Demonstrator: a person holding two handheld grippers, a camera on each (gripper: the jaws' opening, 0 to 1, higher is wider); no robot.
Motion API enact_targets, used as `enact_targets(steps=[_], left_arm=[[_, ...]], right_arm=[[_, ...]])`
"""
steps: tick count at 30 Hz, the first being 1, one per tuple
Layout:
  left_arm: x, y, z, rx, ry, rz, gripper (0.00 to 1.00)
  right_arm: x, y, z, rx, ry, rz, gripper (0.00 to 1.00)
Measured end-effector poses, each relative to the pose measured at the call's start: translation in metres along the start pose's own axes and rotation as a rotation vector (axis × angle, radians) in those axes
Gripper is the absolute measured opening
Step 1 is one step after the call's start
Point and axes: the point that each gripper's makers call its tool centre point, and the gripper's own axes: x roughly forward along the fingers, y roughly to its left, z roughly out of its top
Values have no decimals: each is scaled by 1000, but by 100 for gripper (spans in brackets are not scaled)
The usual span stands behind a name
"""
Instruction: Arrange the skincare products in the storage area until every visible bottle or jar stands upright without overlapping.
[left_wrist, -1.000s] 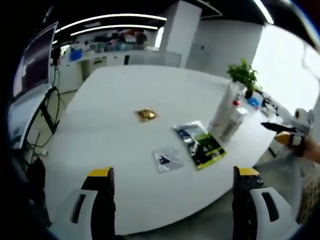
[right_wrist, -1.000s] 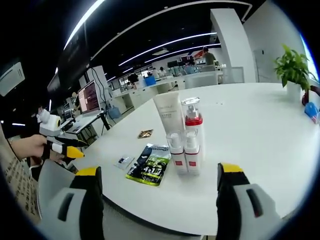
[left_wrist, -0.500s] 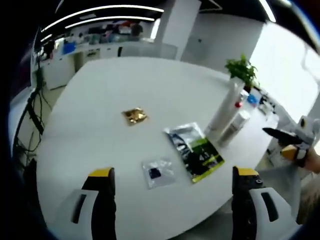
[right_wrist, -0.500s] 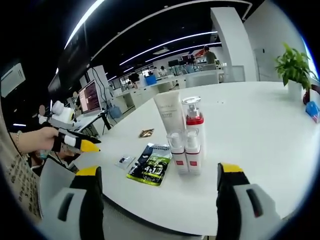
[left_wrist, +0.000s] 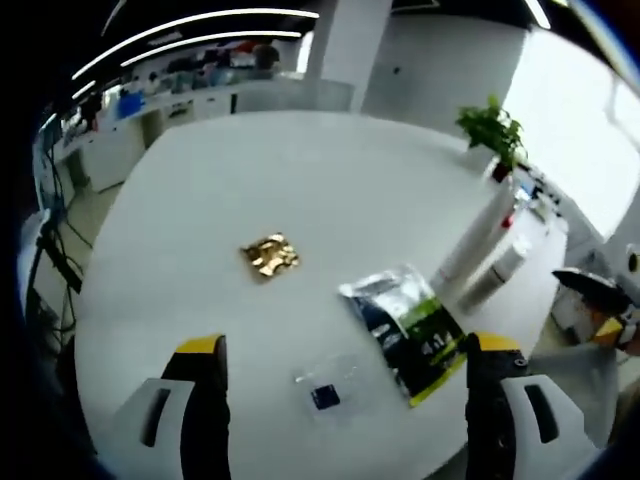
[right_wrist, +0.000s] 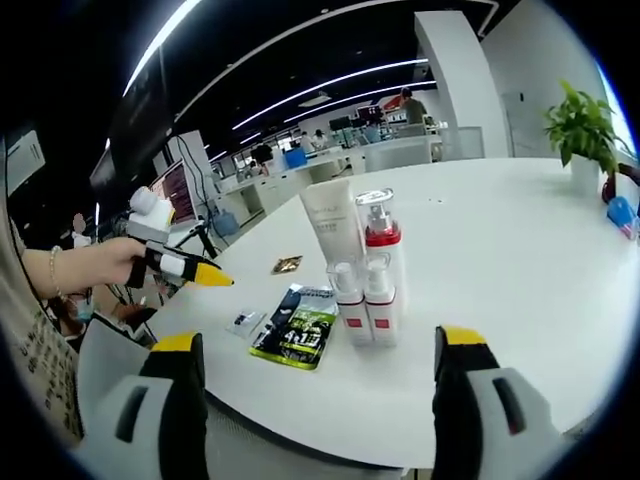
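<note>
My left gripper hangs with its jaws spread wide and nothing between them, and it has come forward over the white table in the last second: the small clear sachet now sits just ahead of my jaws at twelve o'clock, the green-and-black sachet at one o'clock, and the gold sachet further out at eleven. My right gripper is likewise spread and empty, holding back from the table edge. From it I see the skincare cluster at twelve o'clock: the white tube, the red-collared pump bottle and two small bottles in front, all upright and touching side by side. The flat sachets lie at ten o'clock of them. Since the bottles already stand, I judge that my left hand's advance is aimed at the loose sachets, probably the clear one first; nothing is gripped yet, so the tidying is barely begun.
</note>
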Motion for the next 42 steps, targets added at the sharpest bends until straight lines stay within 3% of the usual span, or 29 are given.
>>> enact_targets(steps=[6,18,25,34,42], left_arm=[[21,4,3,9,37,15,97],[57,27,3,-56,116,104,92],[72,48,9,-111,104,209,88],[92,69,17,-131,112,278,82],[101,85,26,-162,95,338,70]], right_arm=[[0,-4,0,16,1,-17,95],[2,-3,-6,-9,40,-11,96],[3,-2,-7,-30,54,-16,96],[3,-4,-8,-24,59,-24,96],[3,-6,-8,-12,59,-39,96]])
